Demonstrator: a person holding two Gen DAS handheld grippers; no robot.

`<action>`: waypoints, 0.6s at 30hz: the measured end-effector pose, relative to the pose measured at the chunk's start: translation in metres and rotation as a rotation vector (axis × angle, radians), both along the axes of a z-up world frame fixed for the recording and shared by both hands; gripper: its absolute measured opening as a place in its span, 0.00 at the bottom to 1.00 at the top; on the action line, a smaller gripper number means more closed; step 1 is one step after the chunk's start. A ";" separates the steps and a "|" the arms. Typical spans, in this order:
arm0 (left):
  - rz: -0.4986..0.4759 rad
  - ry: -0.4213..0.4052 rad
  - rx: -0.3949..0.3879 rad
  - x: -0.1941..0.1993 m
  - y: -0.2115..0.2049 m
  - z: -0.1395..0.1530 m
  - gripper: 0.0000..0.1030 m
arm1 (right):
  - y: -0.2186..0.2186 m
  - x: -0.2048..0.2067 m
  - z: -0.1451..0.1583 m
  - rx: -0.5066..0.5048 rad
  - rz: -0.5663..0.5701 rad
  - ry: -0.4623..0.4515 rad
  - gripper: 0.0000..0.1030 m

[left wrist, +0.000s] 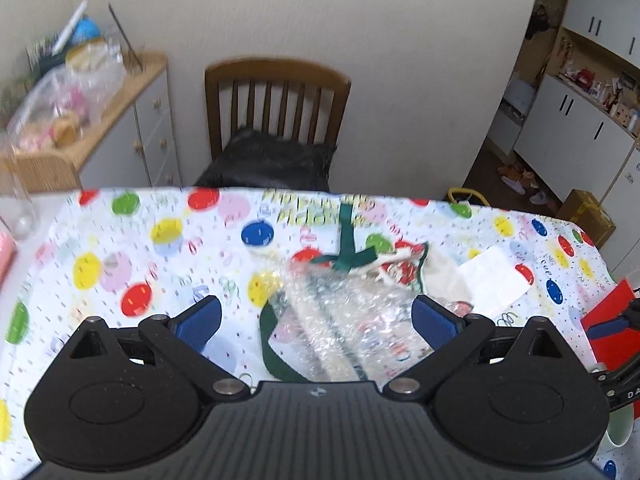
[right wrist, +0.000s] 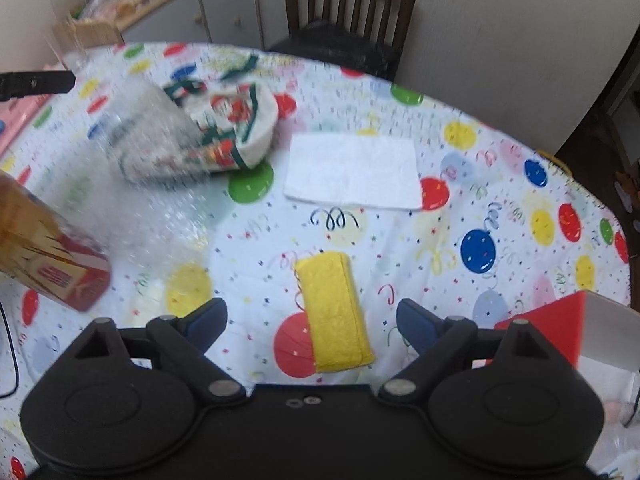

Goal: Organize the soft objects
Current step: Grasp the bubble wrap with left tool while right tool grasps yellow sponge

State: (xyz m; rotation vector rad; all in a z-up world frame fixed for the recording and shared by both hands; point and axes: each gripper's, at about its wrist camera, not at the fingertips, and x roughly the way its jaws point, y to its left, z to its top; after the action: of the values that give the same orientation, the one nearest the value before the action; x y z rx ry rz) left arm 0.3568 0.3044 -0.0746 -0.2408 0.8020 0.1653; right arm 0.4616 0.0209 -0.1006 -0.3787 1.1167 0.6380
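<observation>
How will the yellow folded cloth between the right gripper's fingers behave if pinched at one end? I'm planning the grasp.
The yellow cloth looks like folded terry, so it will probably droop and may unfold when lifted by one end. It seems light, lying flat on the tablecloth, and unlikely to roll. Its fuzzy surface should grip well between the open right gripper pads.

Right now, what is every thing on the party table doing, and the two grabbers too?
Left gripper: open, holding nothing.
Right gripper: open, holding nothing.
Yellow cloth: folded, flat, between the right fingers.
White cloth: folded, flat.
Christmas apron: crumpled, partly under bubble wrap.
Bubble wrap: loose, crinkled.
</observation>
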 end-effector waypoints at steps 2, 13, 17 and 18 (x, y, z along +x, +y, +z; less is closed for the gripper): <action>-0.022 0.023 -0.034 0.005 0.004 -0.010 0.98 | 0.004 0.006 -0.008 -0.012 0.000 0.018 0.84; -0.099 0.073 -0.067 0.022 -0.007 -0.042 0.91 | 0.016 0.015 -0.036 -0.071 0.011 0.072 0.74; -0.095 0.082 -0.057 0.025 -0.008 -0.046 0.71 | 0.020 0.015 -0.043 -0.094 0.011 0.077 0.66; -0.094 0.080 -0.057 0.025 -0.008 -0.047 0.69 | 0.020 0.015 -0.044 -0.100 0.011 0.075 0.65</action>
State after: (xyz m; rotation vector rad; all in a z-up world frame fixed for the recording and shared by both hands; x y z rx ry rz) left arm 0.3823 0.2967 -0.1216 -0.2509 0.8969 0.0643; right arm 0.4763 0.0413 -0.1441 -0.4499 1.2216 0.6112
